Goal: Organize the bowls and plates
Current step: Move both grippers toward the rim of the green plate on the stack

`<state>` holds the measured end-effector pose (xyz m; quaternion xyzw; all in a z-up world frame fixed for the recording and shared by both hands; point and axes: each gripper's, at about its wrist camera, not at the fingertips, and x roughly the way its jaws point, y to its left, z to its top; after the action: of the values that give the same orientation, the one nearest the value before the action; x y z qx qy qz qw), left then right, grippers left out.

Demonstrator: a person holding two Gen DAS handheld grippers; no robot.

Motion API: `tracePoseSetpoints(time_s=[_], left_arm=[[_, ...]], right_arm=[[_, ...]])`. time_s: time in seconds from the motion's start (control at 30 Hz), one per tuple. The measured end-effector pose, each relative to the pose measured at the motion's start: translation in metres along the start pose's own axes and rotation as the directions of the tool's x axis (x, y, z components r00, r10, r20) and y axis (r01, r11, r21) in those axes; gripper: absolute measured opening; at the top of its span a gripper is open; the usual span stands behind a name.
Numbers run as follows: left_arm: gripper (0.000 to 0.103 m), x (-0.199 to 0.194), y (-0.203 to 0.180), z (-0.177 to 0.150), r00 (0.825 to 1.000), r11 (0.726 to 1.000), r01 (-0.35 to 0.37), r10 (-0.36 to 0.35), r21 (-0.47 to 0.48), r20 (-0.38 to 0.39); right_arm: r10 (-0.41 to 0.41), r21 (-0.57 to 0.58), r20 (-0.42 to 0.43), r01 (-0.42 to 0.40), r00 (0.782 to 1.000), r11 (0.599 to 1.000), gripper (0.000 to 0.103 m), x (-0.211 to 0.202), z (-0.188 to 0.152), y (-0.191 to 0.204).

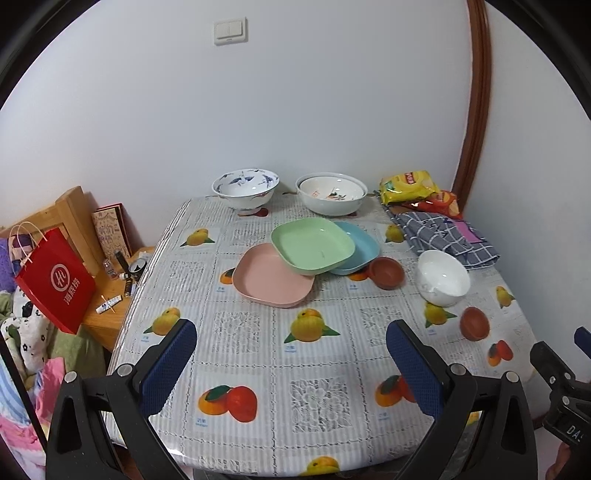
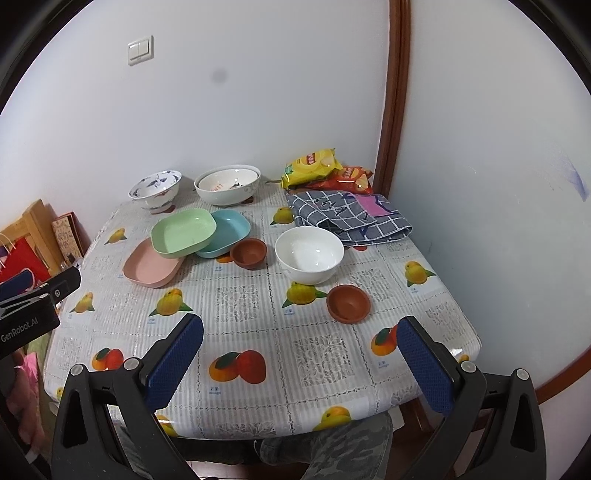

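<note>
Plates overlap beside the white ceramic bowl [image 2: 309, 254]: square green plastic plate [image 2: 183, 232] atop pink plate [image 2: 151, 267] and blue plate [image 2: 231, 232]; left hand-held gripper [image 1: 291, 341] and right hand-held gripper [image 2: 300, 338] both gape empty over the bench [image 2: 258, 332].

We get two fisheye wrist views, both raised over the near edge of the table with the fruit-print plastic cloth [image 1: 258, 354], both tilted down and facing the white wall behind it. Left wrist view sits further left, catching the red paper bag [image 1: 55, 280] off the table's left side. Right wrist view sits further right, nearer the brown wooden door frame [image 2: 395, 92]. Both stay well back from the dishes. Shared: whole tabletop, the green square plastic plate [image 1: 312, 245] [image 2: 183, 232], the white wall switch [image 1: 229, 30] [image 2: 140, 50].
</note>
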<state>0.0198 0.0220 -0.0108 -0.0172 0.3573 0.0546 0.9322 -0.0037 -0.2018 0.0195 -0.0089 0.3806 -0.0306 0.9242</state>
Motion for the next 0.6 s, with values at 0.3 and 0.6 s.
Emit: tracePoseSetpoints(time_s=[0.3,0.6], left_arm=[[0.103,0.037,0.014,0.001,0.999,0.999,-0.002,0.000,-0.037,-0.053],[0.103,0.061,0.020,0.013,1.000,0.999,0.004,-0.005,-0.044,-0.021]], right_arm=[[0.030,-0.008,-0.025,-0.030,0.999,1.000,0.103,0.023,0.007,0.010],[0.042,0.002,-0.039,-0.042,0.998,0.999,0.103,0.054,0.024,0.015]])
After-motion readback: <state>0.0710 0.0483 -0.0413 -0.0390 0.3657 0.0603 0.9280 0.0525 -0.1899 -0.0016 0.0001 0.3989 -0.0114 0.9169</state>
